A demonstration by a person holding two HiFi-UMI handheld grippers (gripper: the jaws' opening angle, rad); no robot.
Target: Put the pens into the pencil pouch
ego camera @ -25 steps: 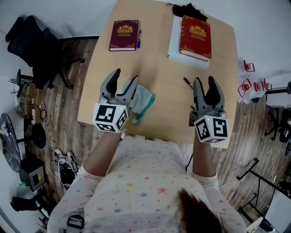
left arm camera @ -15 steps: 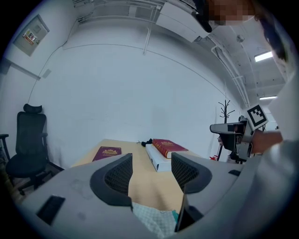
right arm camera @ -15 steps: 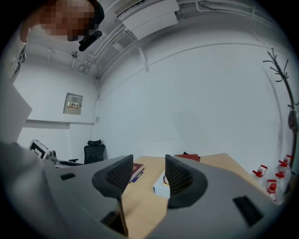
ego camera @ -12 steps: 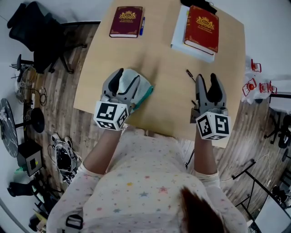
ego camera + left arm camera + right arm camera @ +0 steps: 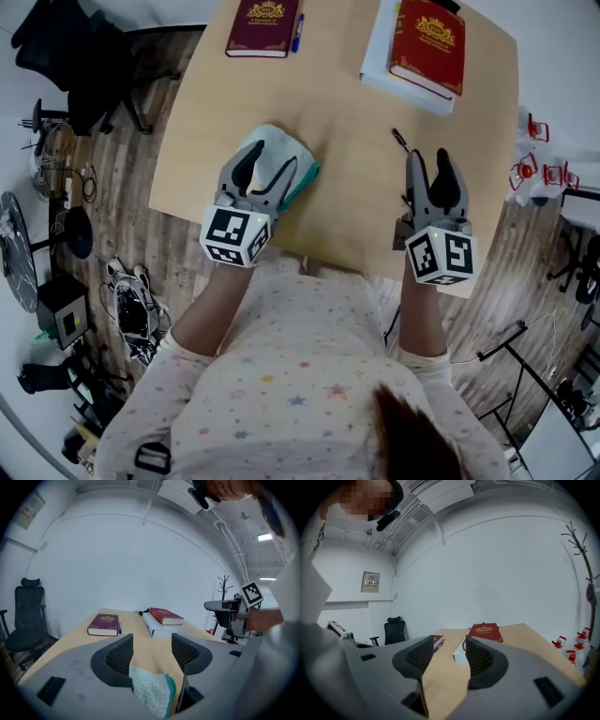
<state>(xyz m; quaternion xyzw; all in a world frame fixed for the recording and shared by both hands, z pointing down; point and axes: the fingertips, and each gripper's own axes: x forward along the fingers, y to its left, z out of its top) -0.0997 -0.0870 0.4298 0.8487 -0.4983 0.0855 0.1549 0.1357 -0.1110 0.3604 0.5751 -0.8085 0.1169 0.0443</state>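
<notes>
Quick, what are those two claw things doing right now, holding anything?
Left gripper: open, jaws apart over the pencil pouch, not clamped on it.
Right gripper: open, nothing between its jaws.

Head view: from above the person, facing steeply down; most of the desk (image 5: 347, 112) top in frame.
Left gripper view: rides the left hand-held gripper (image 5: 267, 159), low and close over the desk's near edge, facing the far wall.
Right gripper view: same, from the right hand-held gripper (image 5: 429, 157).
Shared by all three views: maroon book (image 5: 265, 14), red book (image 5: 427, 37).
</notes>
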